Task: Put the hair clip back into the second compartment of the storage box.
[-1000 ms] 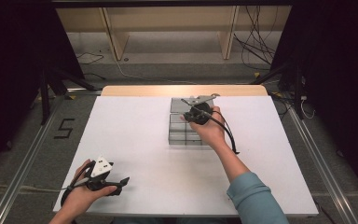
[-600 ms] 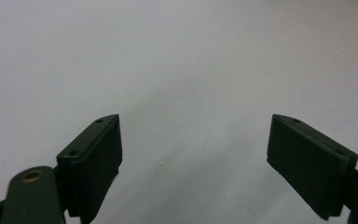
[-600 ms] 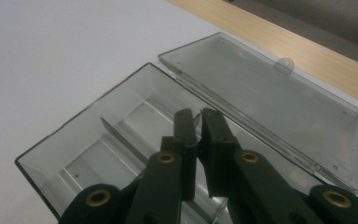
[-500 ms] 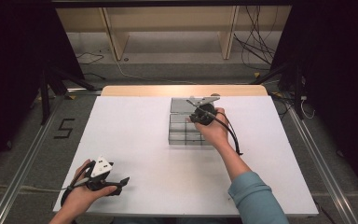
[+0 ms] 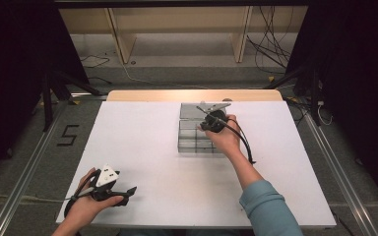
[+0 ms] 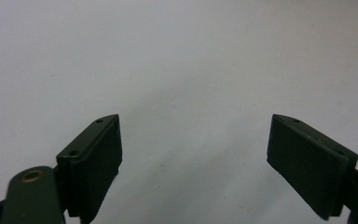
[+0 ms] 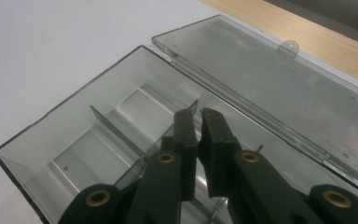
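Observation:
A clear plastic compartment box (image 5: 191, 145) (image 7: 51, 140) stands on the white table (image 5: 142, 147), its lid (image 5: 193, 111) (image 7: 270, 79) laid open on the far side. My right gripper (image 5: 206, 123) (image 7: 199, 114) reaches down into the box. Its jaws are shut, with only a slit between them, on the top edge of a thin clear divider (image 7: 195, 106) that stands upright. My left gripper (image 5: 129, 195) (image 6: 196, 140) rests near the table's front left corner, open and holding nothing over bare white surface.
Another clear divider (image 7: 116, 133) crosses the box to the left of my right jaws. A wooden strip (image 5: 192, 95) runs along the table's far edge. Metal rails (image 5: 24, 187) flank the table, and cables (image 5: 270, 49) lie on the floor beyond.
The right hand has barely shifted over the box, its jaws staying shut. The left hand and its gripper have kept still.

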Demonstrator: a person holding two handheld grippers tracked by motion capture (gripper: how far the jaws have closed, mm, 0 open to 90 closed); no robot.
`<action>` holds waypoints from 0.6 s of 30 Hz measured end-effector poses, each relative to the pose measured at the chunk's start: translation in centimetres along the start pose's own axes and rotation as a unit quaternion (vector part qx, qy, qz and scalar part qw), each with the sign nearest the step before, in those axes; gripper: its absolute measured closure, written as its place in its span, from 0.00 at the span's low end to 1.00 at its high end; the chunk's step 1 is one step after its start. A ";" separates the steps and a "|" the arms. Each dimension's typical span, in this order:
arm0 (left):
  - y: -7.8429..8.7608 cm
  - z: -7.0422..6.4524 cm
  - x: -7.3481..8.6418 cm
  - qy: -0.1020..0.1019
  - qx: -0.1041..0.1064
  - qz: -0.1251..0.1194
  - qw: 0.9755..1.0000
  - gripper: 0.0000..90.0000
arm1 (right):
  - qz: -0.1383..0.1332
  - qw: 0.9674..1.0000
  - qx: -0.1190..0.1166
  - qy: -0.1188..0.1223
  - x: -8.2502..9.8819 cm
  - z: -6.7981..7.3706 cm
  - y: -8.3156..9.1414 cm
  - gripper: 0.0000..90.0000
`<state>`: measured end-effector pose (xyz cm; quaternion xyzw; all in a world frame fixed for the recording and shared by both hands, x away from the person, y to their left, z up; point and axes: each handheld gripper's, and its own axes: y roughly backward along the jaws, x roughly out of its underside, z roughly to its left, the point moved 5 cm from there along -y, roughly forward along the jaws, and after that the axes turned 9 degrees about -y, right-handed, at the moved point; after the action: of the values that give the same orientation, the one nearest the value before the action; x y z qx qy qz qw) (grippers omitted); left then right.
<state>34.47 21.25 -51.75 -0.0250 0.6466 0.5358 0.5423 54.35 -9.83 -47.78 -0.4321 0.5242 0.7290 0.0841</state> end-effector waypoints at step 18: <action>-0.2 -0.2 -0.1 -0.003 0.000 0.002 1.000 0.19 | 0.018 0.999 0.004 -0.029 0.3 -0.3 -1.3 0.95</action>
<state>34.50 20.99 -51.81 -0.0224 0.6452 0.5367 0.5432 55.10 -9.58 -48.90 -0.4014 0.5318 0.7405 0.0877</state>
